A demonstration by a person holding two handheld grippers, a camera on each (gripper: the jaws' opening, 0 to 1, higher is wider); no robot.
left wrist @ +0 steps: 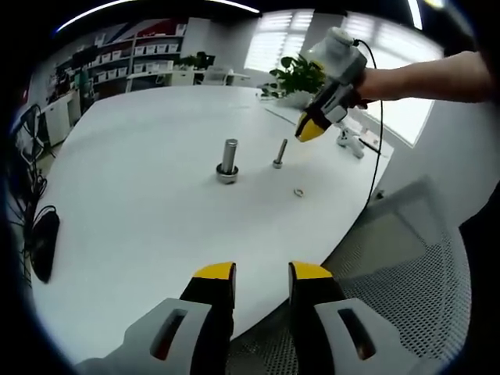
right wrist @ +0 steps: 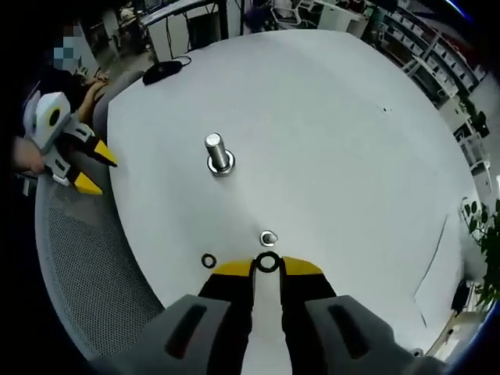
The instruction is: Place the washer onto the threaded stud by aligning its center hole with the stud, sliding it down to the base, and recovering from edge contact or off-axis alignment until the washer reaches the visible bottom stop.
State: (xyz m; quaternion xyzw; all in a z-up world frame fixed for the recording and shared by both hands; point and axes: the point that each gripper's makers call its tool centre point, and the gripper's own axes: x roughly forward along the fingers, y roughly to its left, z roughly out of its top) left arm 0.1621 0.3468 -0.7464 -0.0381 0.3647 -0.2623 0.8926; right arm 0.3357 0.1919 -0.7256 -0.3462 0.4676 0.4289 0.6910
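A thin threaded stud [left wrist: 280,153] stands upright on the white table [left wrist: 141,203]; seen from above in the right gripper view, its top [right wrist: 268,237] sits just beyond my right jaws. My right gripper [right wrist: 268,266] is shut on a small black washer [right wrist: 268,262], held in the air above and beside that stud. From the left gripper view, the right gripper [left wrist: 309,130] hangs up and to the right of the stud. A second washer [left wrist: 298,192] [right wrist: 208,260] lies flat on the table near the stud. My left gripper [left wrist: 262,273] [right wrist: 98,173] is open and empty, off the table edge.
A thicker metal post [left wrist: 227,160] [right wrist: 218,152] with a collar at its base stands near the thin stud. A grey mesh chair [left wrist: 406,266] [right wrist: 86,258] sits by the table edge. A black mouse [left wrist: 43,242] and a white object [left wrist: 351,143] lie on the table.
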